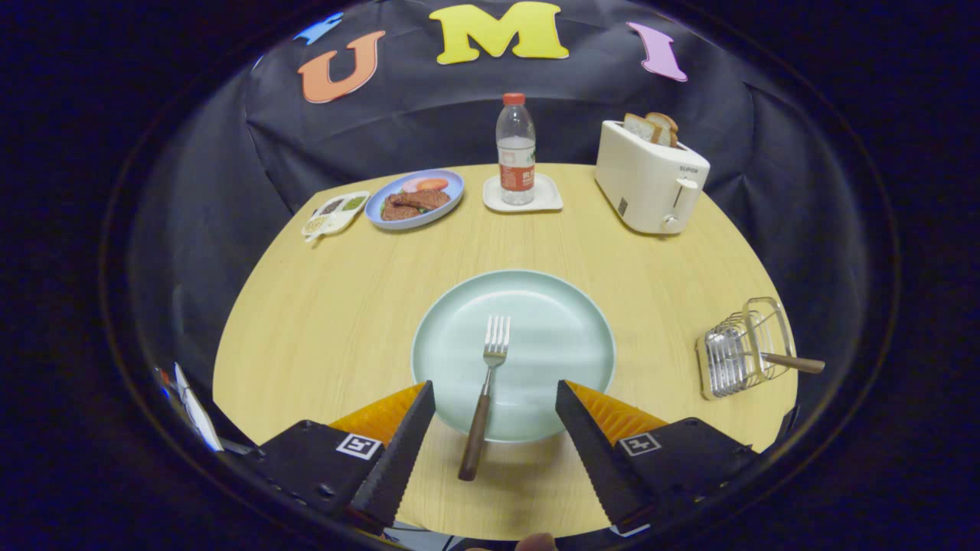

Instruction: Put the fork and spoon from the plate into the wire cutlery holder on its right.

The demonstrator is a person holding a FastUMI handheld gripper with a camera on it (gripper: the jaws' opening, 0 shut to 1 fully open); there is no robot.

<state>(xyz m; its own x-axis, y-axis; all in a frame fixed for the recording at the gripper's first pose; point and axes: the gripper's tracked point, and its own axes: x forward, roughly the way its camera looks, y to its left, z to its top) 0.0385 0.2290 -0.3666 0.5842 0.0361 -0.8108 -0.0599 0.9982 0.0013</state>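
Now you are holding the gripper [495,398] wide open, gripping nothing.
Between its fingers the fork [485,398] is lying on the plate [551,337], handle overhanging the rim.

This is a staged booth dressed as a dining spot, not a real home: black cloth [398,130] hangs as the wall behind a single light wooden table [321,306]. The table is laid like a breakfast scene, with a cream toaster [651,184] holding bread slices [652,127], a water bottle [516,149] on a white coaster [547,200], a blue plate of food [415,199] and a small divided condiment dish [334,213].
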